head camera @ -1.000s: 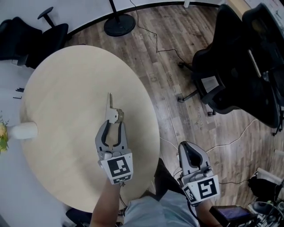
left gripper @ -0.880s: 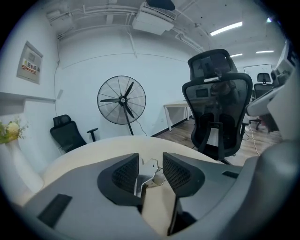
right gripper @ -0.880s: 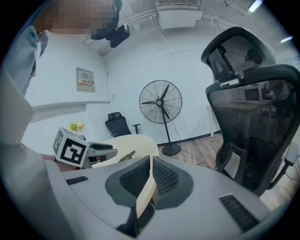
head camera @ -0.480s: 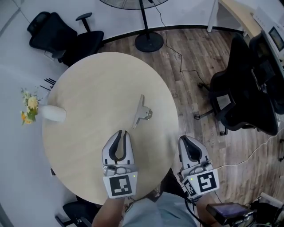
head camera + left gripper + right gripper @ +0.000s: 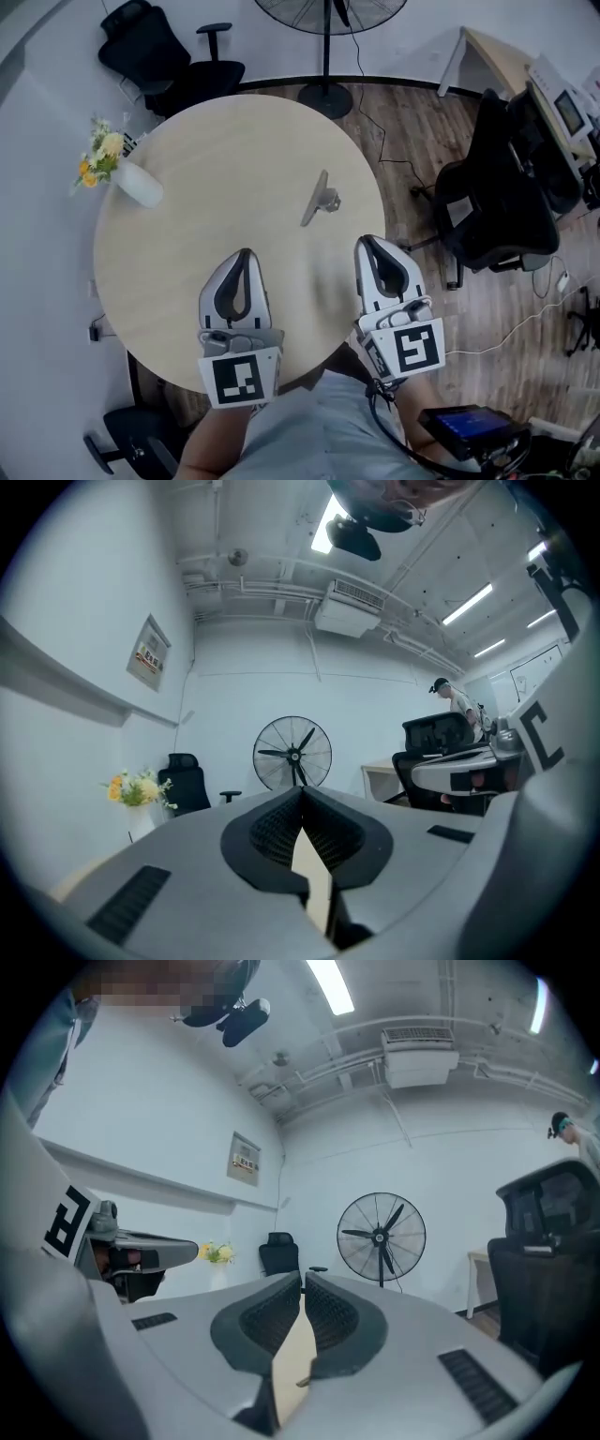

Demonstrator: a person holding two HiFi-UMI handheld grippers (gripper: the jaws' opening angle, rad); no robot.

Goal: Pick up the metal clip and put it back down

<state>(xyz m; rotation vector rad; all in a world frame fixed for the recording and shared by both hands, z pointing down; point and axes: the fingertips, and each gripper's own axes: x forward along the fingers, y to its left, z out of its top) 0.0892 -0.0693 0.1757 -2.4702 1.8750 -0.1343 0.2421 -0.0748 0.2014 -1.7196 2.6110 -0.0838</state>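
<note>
Both grippers were empty. The left gripper [image 5: 246,251] sat clenched, its jaws having just been closing on nothing but air. The right gripper [image 5: 366,240] was pressed shut as well, with only a thin slit between its pads. In the head view they hung side by side in the lower middle of the frame, over the near part of the round table [image 5: 178,150].

The metal clip [image 5: 322,199] lay flat on the tabletop just right of the frame's centre. It was above and between the two grippers and apart from both, with nothing touching it. A vase of flowers [image 5: 131,178] stood at the table's upper left, well away from the clip.

Since the clip rested free on the wood and neither gripper was near it, I judged the put-down as done. What remained looked to me like a clean retreat.

To do that well I would keep both grippers level and draw them toward the bottom of the frame. I would not swing either one across the clip, which looked light enough to skid toward the table's right edge at a nudge.

If another pick were wanted, I would open the left jaws fully before approaching. I would come in along the clip's long axis and close only once the pads flanked the metal.
</note>
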